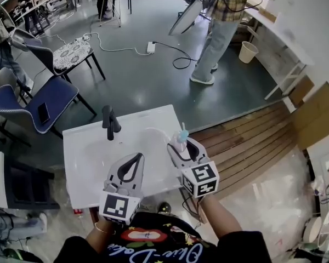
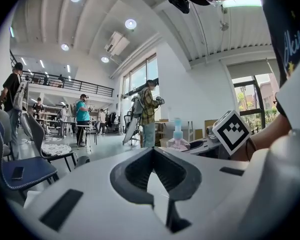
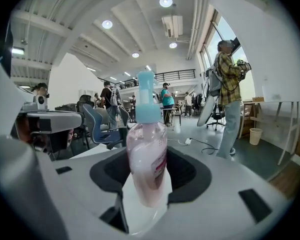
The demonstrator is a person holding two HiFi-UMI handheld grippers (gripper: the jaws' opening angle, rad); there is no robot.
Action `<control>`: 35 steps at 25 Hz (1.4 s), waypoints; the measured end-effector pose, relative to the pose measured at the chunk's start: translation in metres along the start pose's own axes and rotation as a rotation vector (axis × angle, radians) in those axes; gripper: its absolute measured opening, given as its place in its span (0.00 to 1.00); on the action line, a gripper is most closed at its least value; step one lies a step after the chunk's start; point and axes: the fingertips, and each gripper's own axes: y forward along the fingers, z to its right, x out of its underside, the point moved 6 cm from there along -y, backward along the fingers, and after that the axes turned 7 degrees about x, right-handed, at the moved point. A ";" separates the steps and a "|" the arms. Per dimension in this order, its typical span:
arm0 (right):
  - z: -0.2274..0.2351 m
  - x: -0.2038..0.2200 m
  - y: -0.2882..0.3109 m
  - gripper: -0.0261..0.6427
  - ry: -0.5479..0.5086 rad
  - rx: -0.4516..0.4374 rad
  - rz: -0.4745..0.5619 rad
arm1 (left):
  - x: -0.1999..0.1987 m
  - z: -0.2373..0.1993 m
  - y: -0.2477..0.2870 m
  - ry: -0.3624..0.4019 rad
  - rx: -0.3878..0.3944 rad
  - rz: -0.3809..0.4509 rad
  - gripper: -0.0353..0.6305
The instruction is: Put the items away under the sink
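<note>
A pink soap bottle [image 1: 181, 138] with a pale blue pump stands upright between the jaws of my right gripper [image 1: 183, 148], which is shut on it above the right edge of the white sink [image 1: 79, 152]. In the right gripper view the bottle [image 3: 146, 159] fills the middle, with the jaws pressed against its sides. My left gripper [image 1: 135, 160] is over the sink's front part, shut, with nothing between its jaws. From the left gripper view [image 2: 153, 152] the bottle [image 2: 177, 136] shows off to the right. A black faucet [image 1: 108, 123] rises at the sink's back left.
Blue chairs [image 1: 41, 106] stand left of the sink. A person in a plaid shirt [image 1: 222, 21] stands on the grey floor beyond, near a waste bin [image 1: 247, 51] and a floor cable [image 1: 170, 51]. Wooden planks [image 1: 247, 141] lie to the right.
</note>
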 end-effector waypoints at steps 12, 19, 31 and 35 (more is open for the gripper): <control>0.008 -0.002 -0.016 0.36 -0.042 -0.074 0.005 | -0.007 0.027 0.003 0.029 -0.029 0.016 0.06; 0.010 -0.001 -0.025 0.36 -0.044 -0.104 0.007 | -0.010 0.041 0.000 0.056 -0.052 0.018 0.06; 0.013 0.007 -0.032 0.36 -0.034 -0.121 -0.004 | -0.007 0.051 -0.002 0.045 -0.062 0.019 0.06; 0.010 0.007 -0.031 0.36 -0.021 -0.112 -0.002 | -0.008 0.047 -0.003 0.054 -0.053 0.023 0.06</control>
